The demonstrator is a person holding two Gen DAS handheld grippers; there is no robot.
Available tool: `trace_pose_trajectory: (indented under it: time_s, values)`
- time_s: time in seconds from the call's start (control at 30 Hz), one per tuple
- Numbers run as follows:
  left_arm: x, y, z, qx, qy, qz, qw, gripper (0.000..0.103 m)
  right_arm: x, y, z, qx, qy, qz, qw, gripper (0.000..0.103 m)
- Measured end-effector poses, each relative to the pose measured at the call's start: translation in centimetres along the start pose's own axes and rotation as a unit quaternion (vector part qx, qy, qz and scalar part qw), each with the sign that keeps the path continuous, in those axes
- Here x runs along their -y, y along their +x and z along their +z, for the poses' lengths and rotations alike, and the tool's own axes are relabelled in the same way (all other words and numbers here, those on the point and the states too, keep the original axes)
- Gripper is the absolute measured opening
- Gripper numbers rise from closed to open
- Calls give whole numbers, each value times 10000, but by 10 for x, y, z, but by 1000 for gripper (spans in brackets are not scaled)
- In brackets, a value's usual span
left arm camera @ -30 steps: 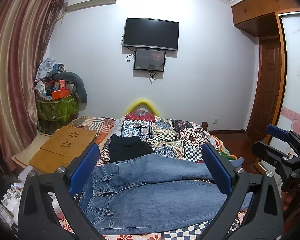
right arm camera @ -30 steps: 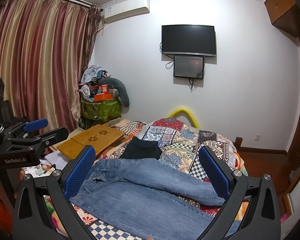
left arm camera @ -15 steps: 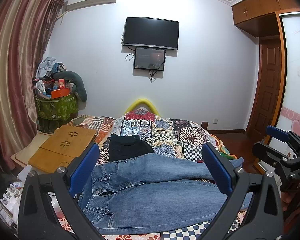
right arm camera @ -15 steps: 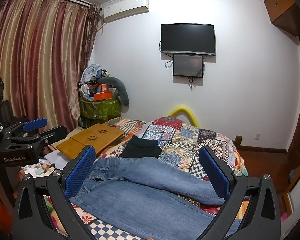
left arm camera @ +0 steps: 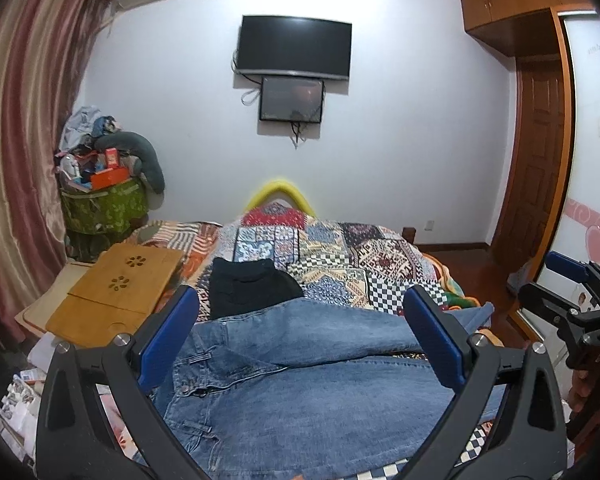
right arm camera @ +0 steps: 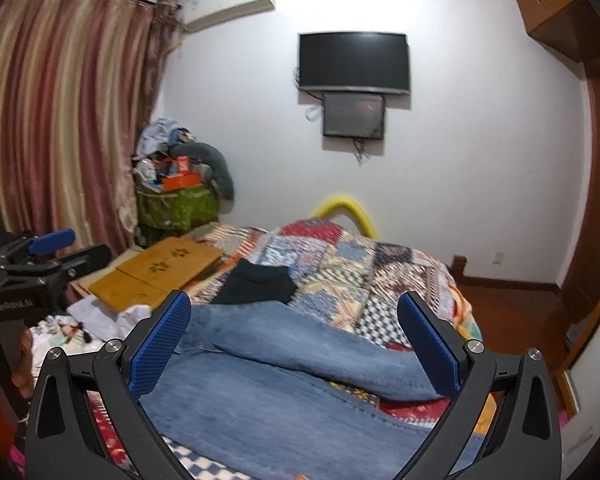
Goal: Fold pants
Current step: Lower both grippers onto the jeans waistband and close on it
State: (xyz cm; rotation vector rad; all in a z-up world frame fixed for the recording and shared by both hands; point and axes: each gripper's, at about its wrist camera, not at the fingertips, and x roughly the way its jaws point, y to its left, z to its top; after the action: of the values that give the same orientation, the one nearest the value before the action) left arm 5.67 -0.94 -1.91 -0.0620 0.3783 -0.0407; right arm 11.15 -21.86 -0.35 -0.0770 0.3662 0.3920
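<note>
Blue jeans lie spread flat on the patchwork bed, waistband to the left, legs running right; they also show in the right wrist view. My left gripper hovers open and empty above the jeans' upper part. My right gripper hovers open and empty above the legs. The right gripper also shows at the right edge of the left wrist view; the left gripper shows at the left edge of the right wrist view.
A folded black garment lies on the patchwork quilt just beyond the jeans. A wooden lap desk sits at the bed's left. Clutter lies at the lower left. A wooden door stands at the right.
Both grippers have come lower and a little closer to the jeans, which fill more of each view. The right view has swung slightly right. The jeans have not moved.
</note>
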Motion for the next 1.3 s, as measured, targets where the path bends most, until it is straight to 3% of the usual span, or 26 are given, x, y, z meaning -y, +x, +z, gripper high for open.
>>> trace_pose_trajectory:
  time_s: [0.17,0.47,0.53,0.6,0.93,1.1,1.2,1.3]
  values:
    - [-4,52,-1,-250,231,131,9993,103,40,34,-14,-525,349,-140,9979,103]
    - [-51,186,-18,-1299,155,550,9899,101,101,110,-39,-1347,620,-317,9884,102]
    - [-74,222,-27,-1674,38,656,9837,91,105,131,-44,-1550,538,-274,9861,100]
    - [-94,245,-35,-1944,-53,731,9782,88,107,153,-47,-1720,443,-188,9839,98]
    - [-214,346,-89,-3106,-672,1305,9391,87,103,260,-57,-2365,210,536,9699,98]
    - [-252,377,-124,-3647,-959,1240,9178,85,81,313,-66,-2800,-18,1009,9547,98]
    - [-262,391,-143,-3962,-1309,832,9050,79,68,342,-70,-3023,-131,1275,9445,98]
    - [-263,395,-150,-4024,-1419,691,9018,79,53,367,-74,-3223,-155,1656,9319,98]
